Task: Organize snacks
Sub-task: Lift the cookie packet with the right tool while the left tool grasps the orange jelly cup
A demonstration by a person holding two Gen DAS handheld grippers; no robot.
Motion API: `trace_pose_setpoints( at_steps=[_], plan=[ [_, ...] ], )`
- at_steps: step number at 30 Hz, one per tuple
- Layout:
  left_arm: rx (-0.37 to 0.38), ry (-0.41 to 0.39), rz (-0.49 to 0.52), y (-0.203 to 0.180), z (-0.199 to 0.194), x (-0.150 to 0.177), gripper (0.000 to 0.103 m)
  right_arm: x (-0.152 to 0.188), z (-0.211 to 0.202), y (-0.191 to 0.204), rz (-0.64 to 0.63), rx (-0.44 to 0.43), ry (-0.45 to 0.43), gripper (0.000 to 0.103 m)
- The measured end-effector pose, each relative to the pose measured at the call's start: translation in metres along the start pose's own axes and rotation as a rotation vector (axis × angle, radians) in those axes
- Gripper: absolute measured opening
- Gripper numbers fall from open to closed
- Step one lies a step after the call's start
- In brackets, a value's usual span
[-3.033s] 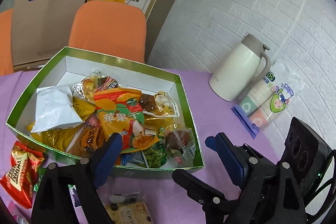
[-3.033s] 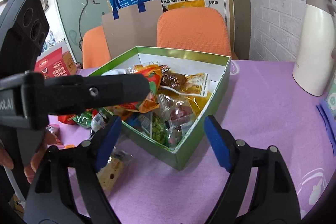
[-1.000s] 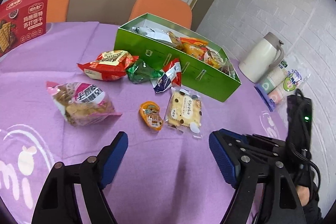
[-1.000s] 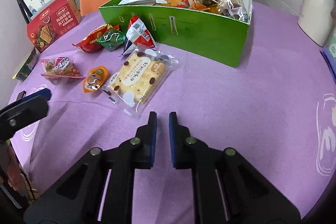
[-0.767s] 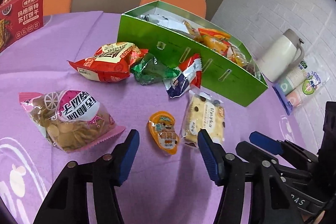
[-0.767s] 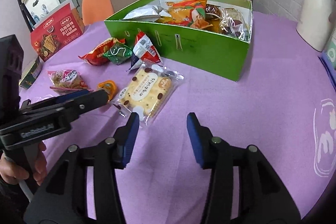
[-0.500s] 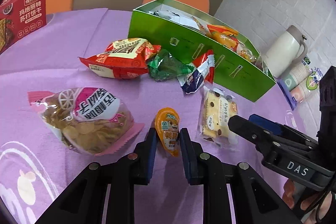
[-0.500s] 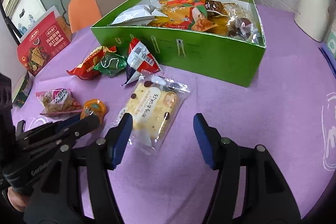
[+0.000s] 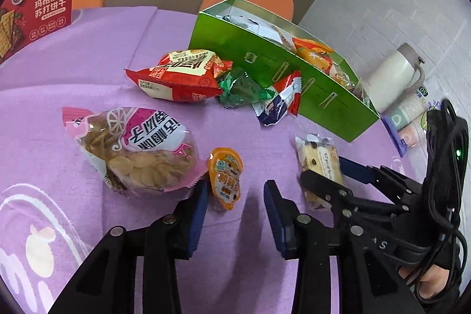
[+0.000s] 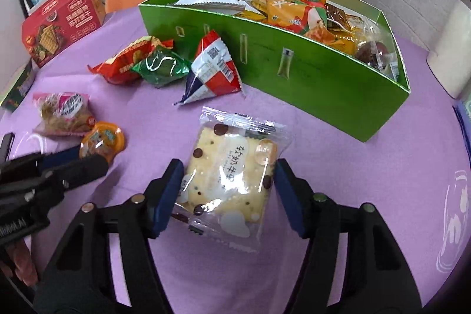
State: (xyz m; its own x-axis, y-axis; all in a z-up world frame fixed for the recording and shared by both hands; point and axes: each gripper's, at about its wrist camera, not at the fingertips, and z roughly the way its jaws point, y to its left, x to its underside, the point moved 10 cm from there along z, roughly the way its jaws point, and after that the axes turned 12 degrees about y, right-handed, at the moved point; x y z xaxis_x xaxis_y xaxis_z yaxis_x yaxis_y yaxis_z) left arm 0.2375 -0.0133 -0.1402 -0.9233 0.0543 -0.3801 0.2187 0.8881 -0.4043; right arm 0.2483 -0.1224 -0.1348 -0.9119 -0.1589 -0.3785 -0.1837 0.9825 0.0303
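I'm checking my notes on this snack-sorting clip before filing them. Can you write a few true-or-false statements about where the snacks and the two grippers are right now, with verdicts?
1. The right gripper is open, with the biscuit packet between its fingers. True.
2. The green box is empty. False: it holds several snack packets.
3. The small orange jelly cup lies on the purple tablecloth, just ahead of the open left gripper. True.
4. The green candy wrapper is inside the green box. False: it lies on the cloth outside it, next to the red snack bag.
5. The left gripper holds the bag of chips. False: the bag lies on the cloth, ungripped.
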Motion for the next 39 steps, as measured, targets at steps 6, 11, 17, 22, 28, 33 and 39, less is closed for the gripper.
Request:
trace_pose_setpoints(
  at_steps=[6, 11, 17, 22, 28, 33, 39],
  plan=[
    [-0.033, -0.002, 0.02, -0.009, 0.006, -0.008, 0.046, 0.031, -0.013, -0.019, -0.016, -0.007, -0.002, 0.068],
    [-0.06, -0.008, 0.031, -0.01, 0.009, -0.01, 0.045, 0.039, -0.016, -0.015, -0.012, -0.015, -0.015, 0.074],
    [-0.108, 0.016, 0.068, -0.014, 0.011, -0.004, 0.02, 0.04, -0.017, -0.013, -0.026, 0.01, -0.035, 0.062],
    [-0.047, -0.019, 0.101, -0.037, -0.008, -0.003, 0.013, 0.047, -0.029, -0.014, -0.019, -0.042, -0.054, 0.061],
    [0.011, -0.09, 0.182, -0.078, -0.045, -0.025, 0.006, 0.03, -0.08, -0.009, -0.042, -0.073, -0.18, 0.061],
    [0.022, -0.137, 0.214, -0.096, -0.067, -0.054, 0.006, 0.004, -0.11, -0.018, -0.027, -0.074, -0.265, 0.061],
    [0.033, -0.088, 0.216, -0.083, -0.055, -0.029, 0.063, -0.001, -0.105, -0.033, 0.016, -0.088, -0.266, 0.061]
  ],
)
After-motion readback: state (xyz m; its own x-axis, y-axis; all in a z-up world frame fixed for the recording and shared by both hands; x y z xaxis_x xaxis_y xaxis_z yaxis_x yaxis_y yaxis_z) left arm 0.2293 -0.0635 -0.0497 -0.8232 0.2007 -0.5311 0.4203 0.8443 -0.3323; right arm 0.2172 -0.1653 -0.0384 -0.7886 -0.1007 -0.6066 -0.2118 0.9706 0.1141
